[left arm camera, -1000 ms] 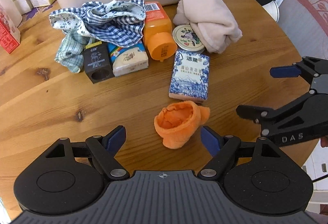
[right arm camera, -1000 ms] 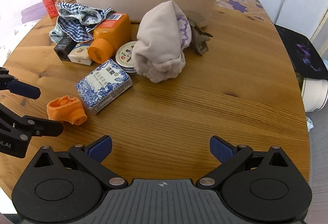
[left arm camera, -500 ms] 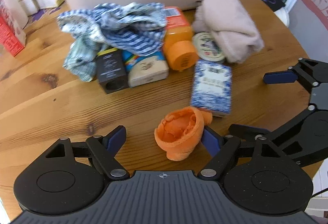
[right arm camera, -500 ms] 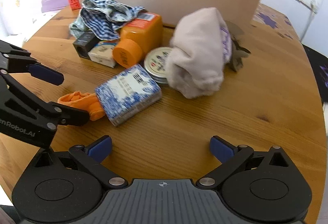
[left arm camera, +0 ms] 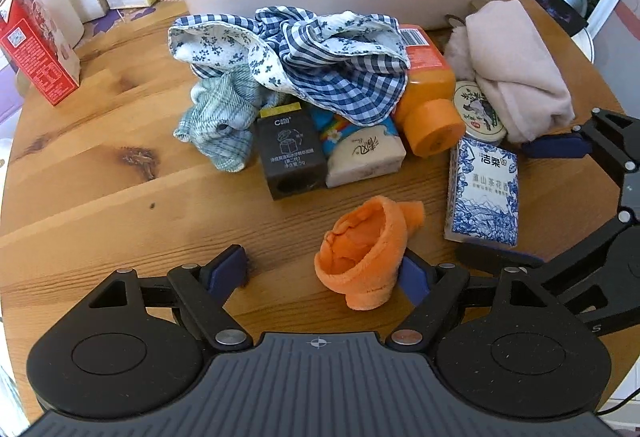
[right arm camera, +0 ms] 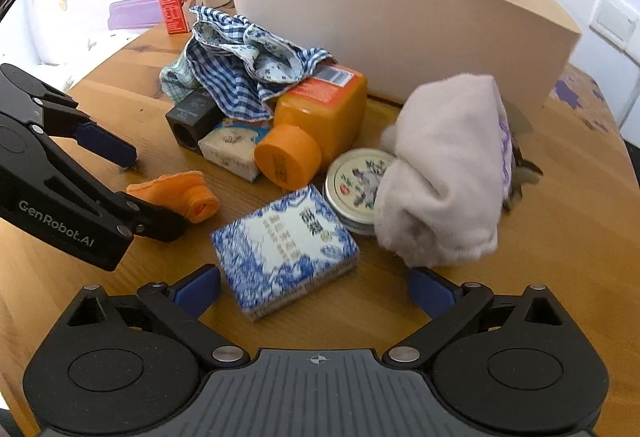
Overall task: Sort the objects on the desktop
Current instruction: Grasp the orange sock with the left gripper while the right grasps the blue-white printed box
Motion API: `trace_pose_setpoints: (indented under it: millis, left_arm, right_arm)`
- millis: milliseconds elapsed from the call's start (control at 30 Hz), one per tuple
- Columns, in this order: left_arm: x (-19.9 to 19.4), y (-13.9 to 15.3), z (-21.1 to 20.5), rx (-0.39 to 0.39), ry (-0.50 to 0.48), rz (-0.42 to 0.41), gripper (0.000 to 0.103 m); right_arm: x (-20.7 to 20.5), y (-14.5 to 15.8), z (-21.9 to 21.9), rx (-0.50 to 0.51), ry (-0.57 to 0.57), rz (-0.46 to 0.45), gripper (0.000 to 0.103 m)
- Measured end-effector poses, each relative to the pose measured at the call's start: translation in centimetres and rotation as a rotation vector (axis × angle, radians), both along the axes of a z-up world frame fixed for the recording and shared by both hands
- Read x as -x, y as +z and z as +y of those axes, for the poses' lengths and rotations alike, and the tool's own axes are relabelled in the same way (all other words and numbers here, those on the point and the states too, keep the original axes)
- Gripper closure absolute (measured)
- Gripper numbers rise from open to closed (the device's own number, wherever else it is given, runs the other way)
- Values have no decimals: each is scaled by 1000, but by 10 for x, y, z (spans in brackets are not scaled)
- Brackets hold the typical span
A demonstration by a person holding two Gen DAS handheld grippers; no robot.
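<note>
Item one: our left gripper [left arm camera: 324,271], black plastic arms tipped with blue pads, stood wide apart and low over the table. The orange cloth [left arm camera: 366,251], a soft fleecy piece rolled into an open cup, lay between its pads, pressed against the right one and well clear of the left. We held nothing in it.

Item two: our right gripper [right arm camera: 314,291], of the same make, was likewise spread wide and empty. The tissue pack [right arm camera: 284,251], a flat rectangular packet in glossy blue-and-white print, lay between its pads, nearer the left; whether that pad touched it we could not tell.

Beyond the pack we recorded a round tin [right arm camera: 356,187] with a painted lid, partly under a pale plush towel [right arm camera: 448,173], rolled and bulky. Beside the tin an orange bottle [right arm camera: 320,121] lay on its side, squarish in body, its round cap toward us. Left of the cap sat a small wrapped tissue packet [left arm camera: 362,153] and a matte black box [left arm camera: 290,153] with a round hole in its near face. A checked and floral cloth [left arm camera: 320,57], crumpled, draped over the bottle and the packet, with a pale green checked cloth [left arm camera: 220,117] bunched at its left.

Behind all stood a smooth beige bin [right arm camera: 400,33] with curved walls. The wooden table [left arm camera: 120,157], round and knotty, carried a red carton [left arm camera: 36,49] at its far left edge.
</note>
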State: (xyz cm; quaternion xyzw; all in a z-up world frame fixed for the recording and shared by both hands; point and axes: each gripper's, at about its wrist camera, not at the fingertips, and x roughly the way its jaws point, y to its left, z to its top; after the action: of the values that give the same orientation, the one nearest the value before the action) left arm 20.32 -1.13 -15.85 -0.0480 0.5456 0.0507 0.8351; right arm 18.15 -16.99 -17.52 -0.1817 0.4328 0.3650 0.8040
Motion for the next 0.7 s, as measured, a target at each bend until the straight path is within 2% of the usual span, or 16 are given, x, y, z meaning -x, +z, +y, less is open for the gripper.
trace_pose_setpoints:
  millis: [200, 367, 467, 700]
  left_arm:
    - [-2, -3, -3, -11, -21, -19, 22]
    - [-3, -4, 0, -13, -22, -33, 28]
    - [-4, -2, 0, -14, -35, -44, 38]
    - [2, 2, 1, -18, -53, -69, 66]
  right_arm:
    - [1, 2, 6, -16, 23, -12, 10]
    - [3, 6, 8, -24, 58, -19, 26]
    - [4, 8, 8, -35, 69, -14, 34]
    - [6, 10, 8, -29, 61, 0, 36]
